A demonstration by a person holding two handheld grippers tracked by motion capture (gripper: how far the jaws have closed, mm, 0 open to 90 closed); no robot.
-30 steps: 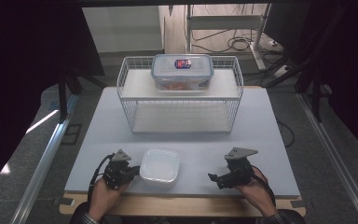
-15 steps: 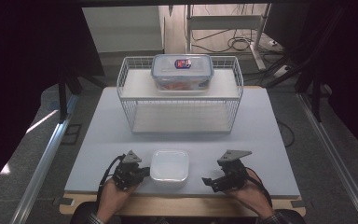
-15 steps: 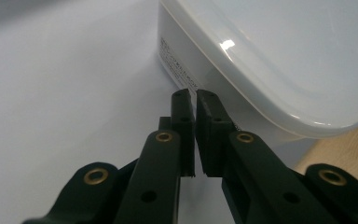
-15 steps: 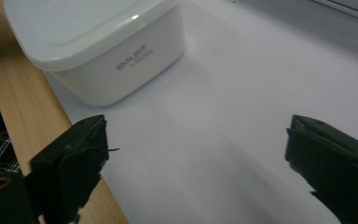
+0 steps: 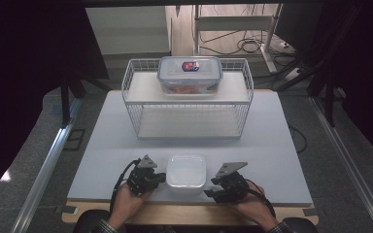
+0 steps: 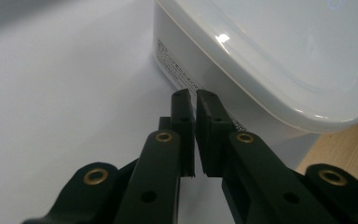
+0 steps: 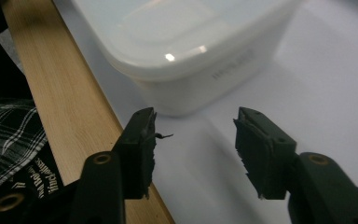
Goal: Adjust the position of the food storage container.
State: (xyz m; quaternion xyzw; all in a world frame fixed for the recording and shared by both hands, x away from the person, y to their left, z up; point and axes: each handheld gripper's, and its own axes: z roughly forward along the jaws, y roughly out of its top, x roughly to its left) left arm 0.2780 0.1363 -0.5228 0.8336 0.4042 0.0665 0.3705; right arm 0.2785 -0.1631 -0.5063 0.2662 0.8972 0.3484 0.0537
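A white lidded plastic container point(image 5: 186, 171) sits near the table's front edge between my two grippers. My left gripper point(image 5: 164, 177) is shut with nothing in it. In the left gripper view its tips point(image 6: 193, 95) lie against the labelled side wall of the container point(image 6: 279, 60). My right gripper point(image 5: 209, 193) is at the container's front right corner. In the right gripper view its jaws point(image 7: 196, 126) have just been closing and stand about half apart, with nothing between them. The container point(image 7: 186, 42) lies just beyond their tips.
A white wire rack point(image 5: 187, 99) stands at the back of the white table top point(image 5: 272, 145). A clear lidded box point(image 5: 189, 73) with food inside rests on its upper shelf. A wooden strip point(image 7: 70, 107) edges the table in front, beside a plaid sleeve point(image 7: 4, 135).
The left gripper has moved right and the white container has slid right with it. The right gripper has moved left toward the container and its jaws have narrowed.
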